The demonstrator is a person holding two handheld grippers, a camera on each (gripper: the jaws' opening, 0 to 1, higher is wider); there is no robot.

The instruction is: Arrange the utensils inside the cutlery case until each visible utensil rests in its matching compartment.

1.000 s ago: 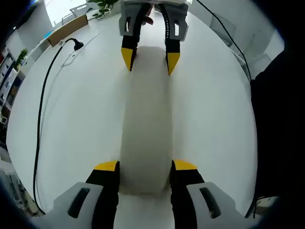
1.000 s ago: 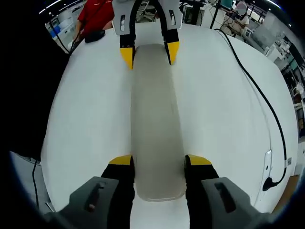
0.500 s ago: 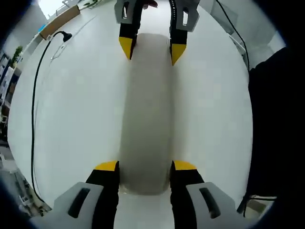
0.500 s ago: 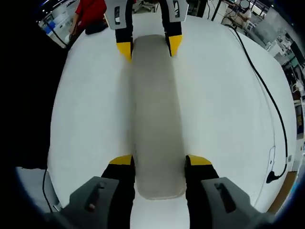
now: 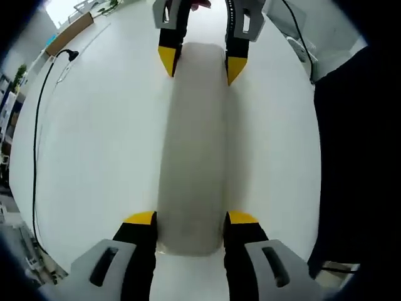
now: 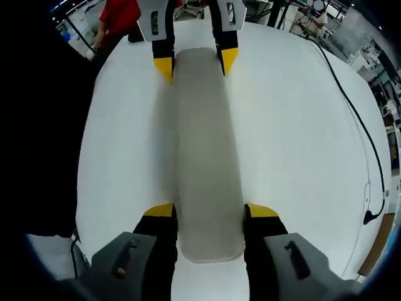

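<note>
A long pale grey cutlery case (image 5: pixel 191 144) with rounded ends hangs lengthwise over the white table, its smooth top side facing me; no utensils show. My left gripper (image 5: pixel 191 218) is shut on its near end, the yellow tips pressing both sides. At the far end my right gripper (image 5: pixel 200 63) clamps it the same way. In the right gripper view the case (image 6: pixel 207 144) runs from my right gripper (image 6: pixel 210 210) up to my left gripper (image 6: pixel 195 63).
The white table (image 5: pixel 94 157) spreads under the case. A black cable (image 5: pixel 36 125) runs along its left edge, the same cable (image 6: pixel 351 119) at the right. Dark clothing (image 5: pixel 357 157) of a person stands close by. A person in red (image 6: pixel 122 12) is behind the table.
Both views have drifted a little over the table, so the cable sits nearer the edges. The case stays clamped at both ends as before.
</note>
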